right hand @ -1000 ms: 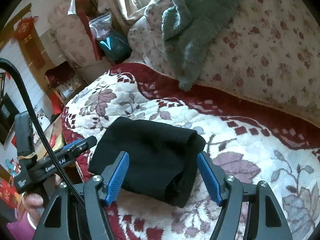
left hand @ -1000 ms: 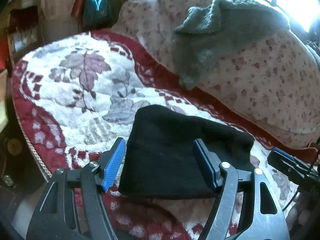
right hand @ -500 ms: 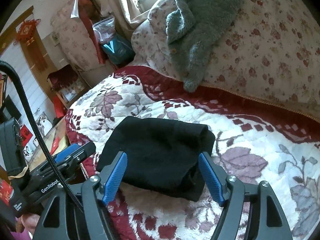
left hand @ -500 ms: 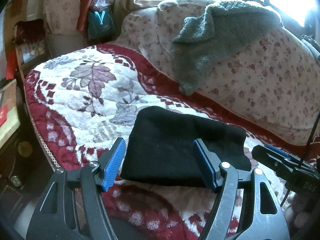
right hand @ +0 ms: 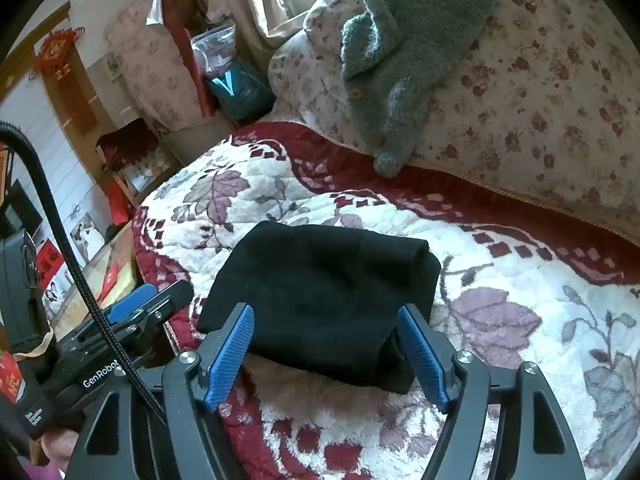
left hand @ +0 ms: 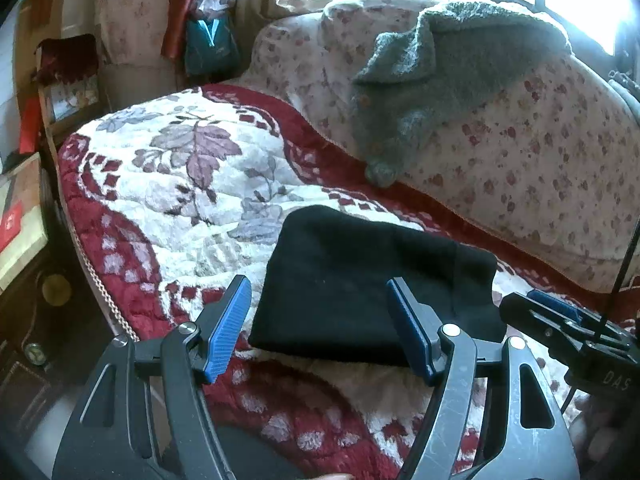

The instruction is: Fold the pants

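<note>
The black pants (left hand: 360, 280) lie folded into a compact rectangle on the red and white floral sofa cover (left hand: 180, 184). They also show in the right wrist view (right hand: 320, 288). My left gripper (left hand: 320, 328) is open and empty, just in front of the pants' near edge. My right gripper (right hand: 328, 352) is open and empty, its blue pads either side of the pants' near edge, above the cloth. The right gripper shows at the right in the left wrist view (left hand: 560, 320), and the left gripper at the left in the right wrist view (right hand: 140, 308).
A grey fuzzy sweater (left hand: 440, 80) hangs over the floral sofa back (left hand: 540, 152). A teal bag (left hand: 212, 44) and a plastic bag stand beyond the sofa's far end. A low table (right hand: 92, 276) is off the seat's left edge.
Both grippers have drawn back and up from the folded pants, which now sit farther from the pads. The pants have not moved.
</note>
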A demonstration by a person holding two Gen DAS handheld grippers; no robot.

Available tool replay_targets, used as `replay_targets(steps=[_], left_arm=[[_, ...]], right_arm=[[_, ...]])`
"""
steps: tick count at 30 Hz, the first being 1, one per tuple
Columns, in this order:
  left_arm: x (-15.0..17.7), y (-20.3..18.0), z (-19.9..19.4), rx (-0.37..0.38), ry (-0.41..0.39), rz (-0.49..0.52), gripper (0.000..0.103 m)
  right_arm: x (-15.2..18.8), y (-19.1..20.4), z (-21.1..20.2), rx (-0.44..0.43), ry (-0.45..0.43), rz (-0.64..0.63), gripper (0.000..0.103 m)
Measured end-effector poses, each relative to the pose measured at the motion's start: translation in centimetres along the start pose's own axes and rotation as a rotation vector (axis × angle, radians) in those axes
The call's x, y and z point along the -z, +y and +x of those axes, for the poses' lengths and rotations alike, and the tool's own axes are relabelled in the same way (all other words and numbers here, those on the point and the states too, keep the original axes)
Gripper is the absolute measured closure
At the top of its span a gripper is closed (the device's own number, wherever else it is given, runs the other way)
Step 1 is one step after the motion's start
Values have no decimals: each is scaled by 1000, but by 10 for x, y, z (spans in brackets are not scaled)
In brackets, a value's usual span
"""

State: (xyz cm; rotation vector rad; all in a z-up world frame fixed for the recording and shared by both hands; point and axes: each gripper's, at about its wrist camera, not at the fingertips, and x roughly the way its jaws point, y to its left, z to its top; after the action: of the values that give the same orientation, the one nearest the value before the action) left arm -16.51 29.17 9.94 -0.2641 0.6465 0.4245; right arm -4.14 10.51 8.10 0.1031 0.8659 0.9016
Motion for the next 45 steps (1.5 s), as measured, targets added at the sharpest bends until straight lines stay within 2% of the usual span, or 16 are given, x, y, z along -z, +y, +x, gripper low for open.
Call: replay_targets(steps=[45], left_arm=[[-1, -2, 3, -9, -1, 21, 32]], right_arm=[[1, 1, 7, -6, 21, -11, 31]])
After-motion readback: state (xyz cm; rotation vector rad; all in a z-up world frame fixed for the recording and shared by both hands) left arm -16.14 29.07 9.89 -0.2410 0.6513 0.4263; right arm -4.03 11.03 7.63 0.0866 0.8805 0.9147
